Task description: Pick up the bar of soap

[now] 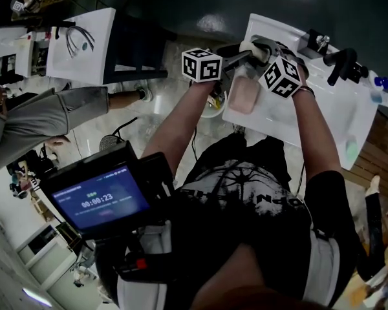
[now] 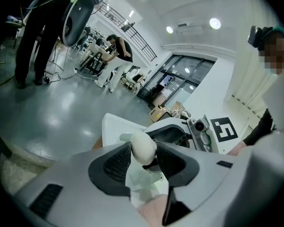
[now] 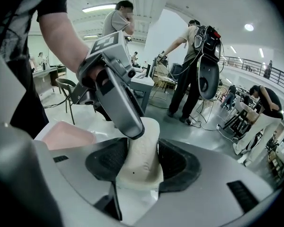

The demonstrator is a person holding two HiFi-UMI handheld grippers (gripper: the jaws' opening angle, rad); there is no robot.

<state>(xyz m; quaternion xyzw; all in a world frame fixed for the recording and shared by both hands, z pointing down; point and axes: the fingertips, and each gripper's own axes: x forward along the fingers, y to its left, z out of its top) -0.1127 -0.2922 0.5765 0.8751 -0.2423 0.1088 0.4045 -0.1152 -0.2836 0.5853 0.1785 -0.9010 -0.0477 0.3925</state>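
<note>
Head view shows the left gripper (image 1: pixel 244 57) and right gripper (image 1: pixel 264 49) meeting tip to tip above the pink soap dish (image 1: pixel 244 97) on the sink (image 1: pixel 336 108) corner; left gripper view has its jaws pinching the rounded end of the bar of soap (image 2: pixel 143 148), probably to steady it; right gripper view has its jaws clamped across the bar's flat faces, holding it on edge off the dish.

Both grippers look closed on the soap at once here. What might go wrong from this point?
1. The cream bar of soap is pinched by the left gripper and the right gripper together, so uneven pulls may twist it loose.
2. The left gripper holds only the bar's rounded end, which may squirt out.
3. The bar is off the pink soap dish, near the white basin corner, so a drop may reach the floor.
</note>
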